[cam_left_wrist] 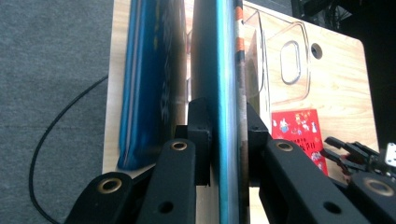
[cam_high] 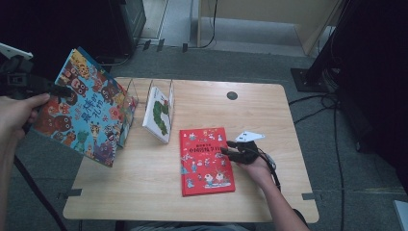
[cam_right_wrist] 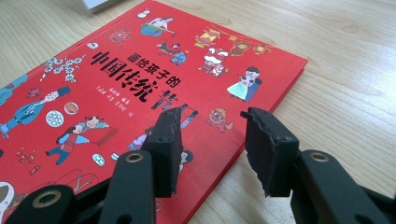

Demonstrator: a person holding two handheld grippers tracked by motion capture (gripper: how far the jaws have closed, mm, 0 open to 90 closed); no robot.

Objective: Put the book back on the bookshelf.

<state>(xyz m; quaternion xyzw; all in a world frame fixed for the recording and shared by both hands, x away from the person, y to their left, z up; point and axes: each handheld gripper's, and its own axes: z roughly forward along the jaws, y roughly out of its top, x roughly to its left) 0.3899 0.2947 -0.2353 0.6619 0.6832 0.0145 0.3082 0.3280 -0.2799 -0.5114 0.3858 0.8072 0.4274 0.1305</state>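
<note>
Between left claw (cam_left_wrist: 229, 140) pads — blue book (cam_left_wrist: 224, 70)

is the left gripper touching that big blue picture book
Touching. In the left gripper view, the left gripper has both pads pressed on the blue picture book's edge.

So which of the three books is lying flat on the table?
The red book, cover up beside the right gripper. The white book stands in the clear rack; the left gripper holds the blue one up.
</note>
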